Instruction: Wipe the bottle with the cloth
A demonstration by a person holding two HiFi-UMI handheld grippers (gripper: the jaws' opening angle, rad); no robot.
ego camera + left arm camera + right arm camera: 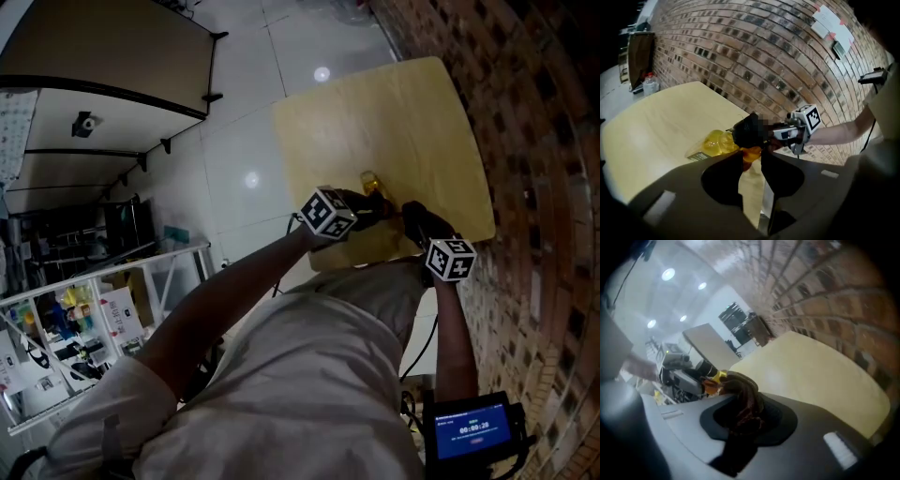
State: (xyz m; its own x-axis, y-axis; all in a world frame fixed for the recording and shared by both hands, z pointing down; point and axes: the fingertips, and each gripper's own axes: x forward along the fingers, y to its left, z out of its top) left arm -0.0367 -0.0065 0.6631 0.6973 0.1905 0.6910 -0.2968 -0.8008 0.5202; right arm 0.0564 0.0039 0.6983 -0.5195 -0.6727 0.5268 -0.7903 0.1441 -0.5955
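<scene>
Between left fingers (767,161), bottle (717,143) clamped, between right fingers (780,420), cloth (746,401) touching bottle

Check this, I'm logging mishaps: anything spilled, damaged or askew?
Nothing stands out. The bottle lies tilted in the left hand-held gripper, the right hand-held gripper holds the cloth against it, and the table shows no spill.

Here I count one yellow bottle (714,143), one dark cloth (749,414), one table (375,112), and two tongs: left tongs (751,158), right tongs (739,392).
</scene>
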